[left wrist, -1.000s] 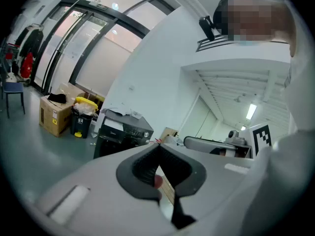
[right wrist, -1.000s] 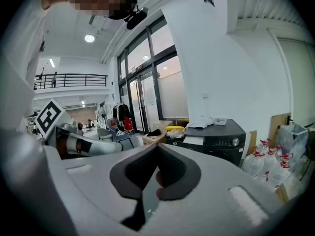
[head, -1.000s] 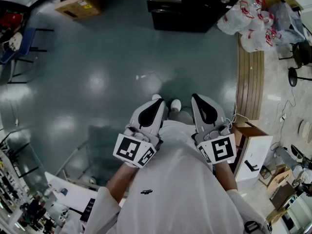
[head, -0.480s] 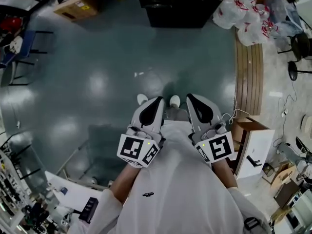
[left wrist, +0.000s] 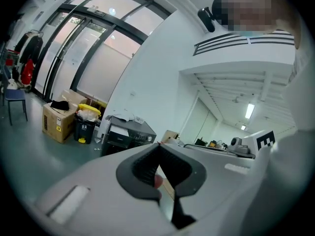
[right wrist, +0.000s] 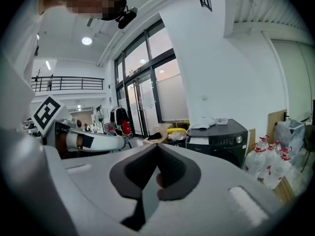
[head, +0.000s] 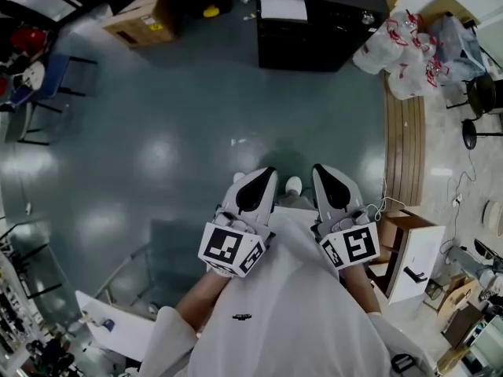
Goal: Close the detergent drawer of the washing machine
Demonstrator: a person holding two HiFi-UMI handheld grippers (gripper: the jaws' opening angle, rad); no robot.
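Observation:
A black washing machine (head: 314, 34) stands far across the floor at the top of the head view. A white panel (head: 283, 8) shows at its upper front left; I cannot tell whether that is the drawer. The machine also shows small in the left gripper view (left wrist: 129, 134) and in the right gripper view (right wrist: 224, 136). My left gripper (head: 263, 177) and right gripper (head: 321, 173) are held close to the body, well short of the machine. Both are shut with nothing between the jaws, as seen for the left gripper (left wrist: 158, 146) and the right gripper (right wrist: 157, 146).
A cardboard box (head: 141, 14) and a yellow-lidded bin (head: 208, 10) stand left of the machine. White bags and jugs (head: 401, 42) lie to its right, above a wooden slatted board (head: 405, 132). A white cabinet (head: 413, 261) is at my right, chairs (head: 47, 93) at far left.
The head view has shifted, so the washing machine now sits a little lower and further right. Both grippers stay shut in front of the body, slightly lower in frame.

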